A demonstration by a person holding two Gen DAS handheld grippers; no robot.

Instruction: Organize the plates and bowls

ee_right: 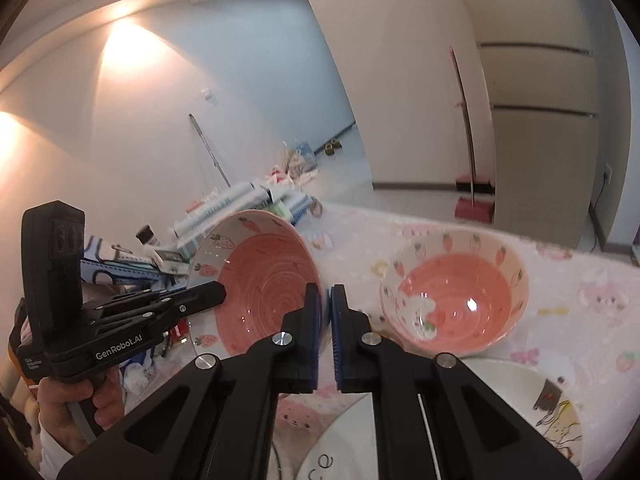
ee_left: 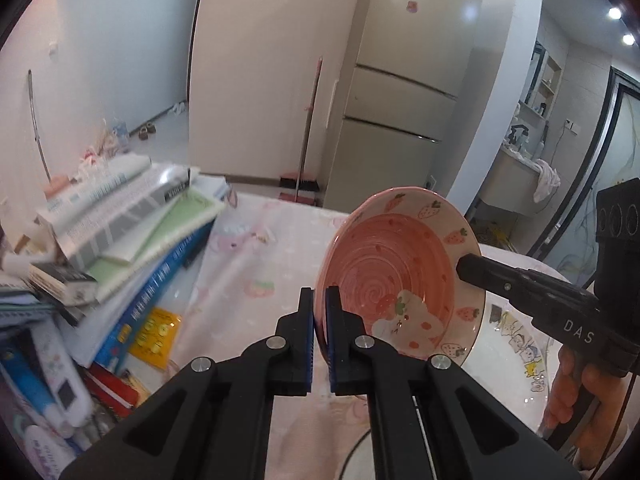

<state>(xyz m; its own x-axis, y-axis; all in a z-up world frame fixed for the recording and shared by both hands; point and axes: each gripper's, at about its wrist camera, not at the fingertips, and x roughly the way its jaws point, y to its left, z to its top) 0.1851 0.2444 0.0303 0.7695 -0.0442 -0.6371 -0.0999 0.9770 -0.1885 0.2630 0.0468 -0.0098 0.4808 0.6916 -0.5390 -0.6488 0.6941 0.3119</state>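
A pink strawberry-pattern plate [ee_left: 394,276] is held tilted on edge in the air above the table. My left gripper [ee_left: 320,300] is shut on its rim. My right gripper [ee_left: 466,268] grips the opposite rim, seen from the side in the left wrist view. In the right wrist view the same plate [ee_right: 256,280] is pinched at its right rim by my right gripper [ee_right: 325,300], while the left gripper [ee_right: 218,292] holds its left rim. A pink strawberry bowl [ee_right: 456,300] stands upright on the table to the right. A white cartoon plate [ee_right: 520,408] lies flat in front of it.
A slanting pile of books [ee_left: 132,232] and clutter fills the table's left side. A pink patterned tablecloth [ee_left: 260,264] covers the table. A fridge [ee_left: 404,92] and a broom [ee_left: 308,128] stand beyond the far edge.
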